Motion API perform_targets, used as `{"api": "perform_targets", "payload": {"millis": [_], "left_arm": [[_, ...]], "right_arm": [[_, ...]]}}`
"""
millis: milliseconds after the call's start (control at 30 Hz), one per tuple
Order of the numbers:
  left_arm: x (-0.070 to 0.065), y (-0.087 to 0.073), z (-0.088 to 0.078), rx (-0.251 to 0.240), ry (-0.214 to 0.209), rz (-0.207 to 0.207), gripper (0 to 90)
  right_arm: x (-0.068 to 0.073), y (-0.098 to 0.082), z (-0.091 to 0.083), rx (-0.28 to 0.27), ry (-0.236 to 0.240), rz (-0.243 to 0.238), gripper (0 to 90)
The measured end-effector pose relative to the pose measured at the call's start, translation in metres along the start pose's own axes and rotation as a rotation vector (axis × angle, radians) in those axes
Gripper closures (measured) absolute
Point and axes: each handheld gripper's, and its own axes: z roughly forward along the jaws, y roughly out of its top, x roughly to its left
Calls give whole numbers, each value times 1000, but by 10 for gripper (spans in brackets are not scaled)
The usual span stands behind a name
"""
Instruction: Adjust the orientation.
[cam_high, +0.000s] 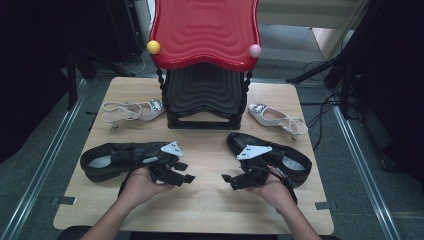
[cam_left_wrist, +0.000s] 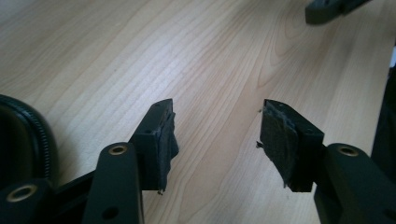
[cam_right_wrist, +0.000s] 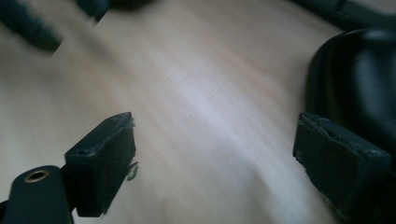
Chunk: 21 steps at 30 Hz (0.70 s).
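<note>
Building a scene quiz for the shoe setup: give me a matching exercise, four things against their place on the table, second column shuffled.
Things:
1. left black shoe
2. right white sandal
3. yellow ball
4. left gripper

Places:
A. on the left edge of the red rack top
B. near middle of the table, jaws open over bare wood
C. far right, beside the rack
D. near left, beside the person's left hand

Pairs: 1-D, 2-C, 3-A, 4-B
</note>
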Motion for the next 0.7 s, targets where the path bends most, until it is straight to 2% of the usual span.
{"api": "perform_targets", "payload": {"millis": [33, 100, 167, 233, 267, 300, 367, 467, 600, 700], "left_arm": [[0, 0, 0, 0, 0, 0, 467], [-1, 3, -6, -8, 13, 8, 467], [0, 4, -8, 14, 7, 14, 455], [0, 4, -9, 22, 7, 23, 454], [0, 4, -10, 21, 14, 30, 456], [1, 4, -11, 20, 14, 34, 454], [0, 3, -11, 4, 29, 45, 442], [2, 5, -10, 6, 12, 20, 455], [2, 5, -11, 0, 12, 24, 462], [5, 4, -14, -5, 34, 32, 456]], "right_arm": [[0, -1, -2, 12, -9, 10, 234], [-1, -1, -5, -10, 4, 15, 184], [0, 2, -9, -30, 0, 35, 165], [4, 2, -11, -16, -11, -8, 141], [7, 2, -12, -6, -17, -48, 233], [9, 2, -13, 1, -26, -67, 329], [12, 4, -16, -20, -10, -83, 377], [13, 4, -21, -54, 8, -58, 421], [13, 4, -26, -62, 16, -18, 441], [11, 5, -29, -64, 23, 23, 452]]}}
